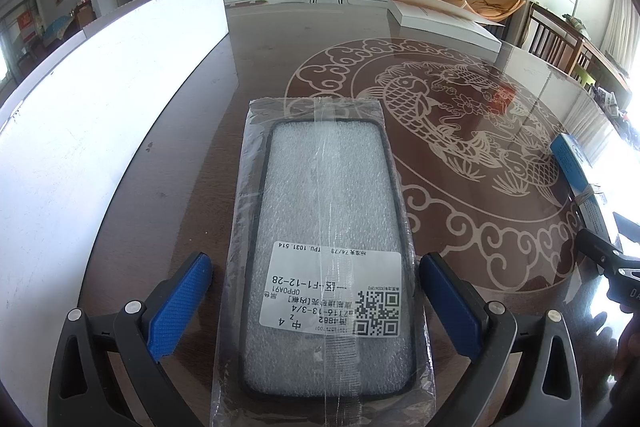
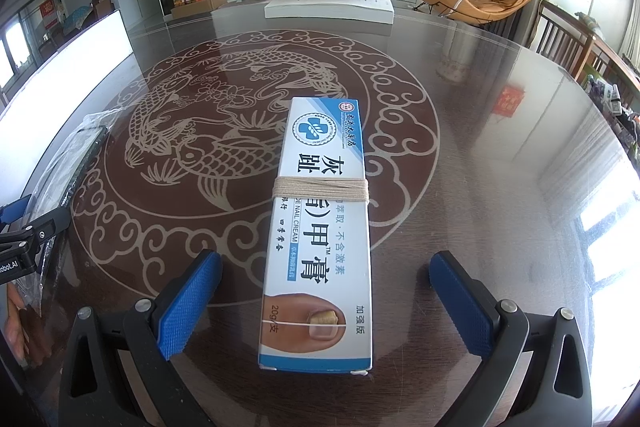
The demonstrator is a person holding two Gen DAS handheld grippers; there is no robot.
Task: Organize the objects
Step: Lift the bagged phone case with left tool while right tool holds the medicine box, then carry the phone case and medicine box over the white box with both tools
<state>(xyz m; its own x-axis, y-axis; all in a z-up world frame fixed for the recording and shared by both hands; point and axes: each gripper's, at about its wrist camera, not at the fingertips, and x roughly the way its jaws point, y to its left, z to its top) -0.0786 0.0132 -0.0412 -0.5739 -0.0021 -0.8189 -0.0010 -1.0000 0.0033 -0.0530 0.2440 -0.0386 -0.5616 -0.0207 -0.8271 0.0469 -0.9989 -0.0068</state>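
Observation:
A phone case in a clear plastic bag (image 1: 326,227), with a white label, lies flat on the glass table (image 1: 260,59). My left gripper (image 1: 316,299) is open, its blue pads on either side of the bag, not touching it. A blue-and-white nail cream box (image 2: 324,227), wrapped with string, lies on the table between the pads of my open right gripper (image 2: 326,301). The box also shows at the right edge of the left wrist view (image 1: 580,171). The bagged case shows at the left edge of the right wrist view (image 2: 76,163).
A long white board (image 1: 100,99) stands along the table's left side. A flat white box with a raised lid (image 2: 332,3) sits at the far edge. Chairs (image 2: 568,39) stand to the right of the table. The left gripper's body (image 2: 24,239) is at the left of the right wrist view.

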